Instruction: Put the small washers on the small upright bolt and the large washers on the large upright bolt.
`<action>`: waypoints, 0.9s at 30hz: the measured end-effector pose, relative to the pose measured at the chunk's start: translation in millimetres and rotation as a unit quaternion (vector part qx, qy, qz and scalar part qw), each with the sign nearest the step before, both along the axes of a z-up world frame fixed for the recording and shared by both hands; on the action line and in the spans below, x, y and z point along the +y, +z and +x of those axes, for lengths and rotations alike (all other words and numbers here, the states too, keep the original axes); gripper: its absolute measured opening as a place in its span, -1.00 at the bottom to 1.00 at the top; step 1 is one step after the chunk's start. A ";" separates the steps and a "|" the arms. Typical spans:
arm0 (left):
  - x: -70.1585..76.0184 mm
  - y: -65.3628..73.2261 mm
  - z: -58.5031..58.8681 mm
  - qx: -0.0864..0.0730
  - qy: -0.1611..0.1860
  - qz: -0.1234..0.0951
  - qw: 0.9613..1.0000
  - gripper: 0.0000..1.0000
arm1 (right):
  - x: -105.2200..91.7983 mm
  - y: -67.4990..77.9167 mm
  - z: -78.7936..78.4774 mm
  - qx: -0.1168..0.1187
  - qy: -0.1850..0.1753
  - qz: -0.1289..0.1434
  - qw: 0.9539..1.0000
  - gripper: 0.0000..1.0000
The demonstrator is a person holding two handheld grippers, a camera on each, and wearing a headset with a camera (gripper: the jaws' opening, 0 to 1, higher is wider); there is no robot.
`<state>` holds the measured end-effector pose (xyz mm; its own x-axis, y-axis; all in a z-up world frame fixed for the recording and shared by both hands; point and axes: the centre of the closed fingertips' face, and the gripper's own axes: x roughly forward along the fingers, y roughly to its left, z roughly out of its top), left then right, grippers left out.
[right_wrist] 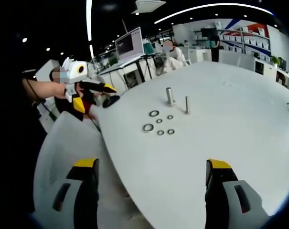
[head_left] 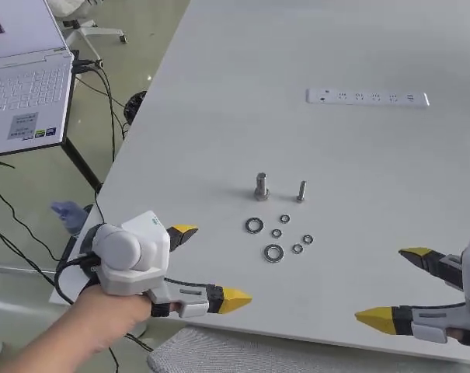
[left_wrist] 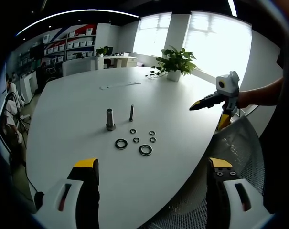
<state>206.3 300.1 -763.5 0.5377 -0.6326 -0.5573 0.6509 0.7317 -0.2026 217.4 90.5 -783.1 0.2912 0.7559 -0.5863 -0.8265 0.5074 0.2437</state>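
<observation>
Two bolts stand upright on the white table [head_left: 219, 116]: a large bolt [head_left: 261, 186] and, to its right, a small bolt [head_left: 301, 191]. In front of them lie loose washers: two large washers [head_left: 255, 225] [head_left: 273, 252] and several small washers [head_left: 284, 219]. My left gripper [head_left: 210, 263] is open at the table's near left edge, short of the washers and holding nothing. My right gripper [head_left: 395, 285] is open at the near right, also holding nothing. The left gripper view has the large bolt [left_wrist: 109, 119] and small bolt [left_wrist: 132, 113] ahead of open jaws. The right gripper view has the large bolt [right_wrist: 169, 96] and the washers [right_wrist: 148, 128].
A white power strip [head_left: 367, 97] lies on the far side of the table. An open laptop [head_left: 21, 85] sits on a stand to the left, with cables hanging beside it. A grey mesh chair back [head_left: 219, 353] is at the near edge. A potted plant [left_wrist: 175, 62] stands at the far end.
</observation>
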 end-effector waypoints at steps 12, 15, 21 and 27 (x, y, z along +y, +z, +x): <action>-1.1 -6.9 -4.1 0.012 -0.009 0.003 1.000 0.87 | 18.0 4.6 13.1 0.000 0.020 -0.007 1.000 0.78; -2.1 -6.9 -3.5 0.010 -0.006 -0.002 1.000 0.88 | 24.6 5.0 14.1 -0.003 0.036 -0.010 0.999 0.69; -2.8 -7.6 -2.2 0.009 -0.002 -0.005 1.000 0.88 | 35.4 6.2 18.8 -0.006 0.057 -0.018 0.998 0.69; -2.3 -7.2 0.1 0.007 -0.003 -0.004 1.000 0.89 | 41.2 5.9 23.7 -0.003 0.071 -0.029 0.997 0.68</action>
<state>206.3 297.8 -770.8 0.5267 -0.6398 -0.5597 0.6522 0.7264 -0.2166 241.1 131.7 -777.2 0.1876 0.7543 -0.6291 -0.8920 0.3990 0.2124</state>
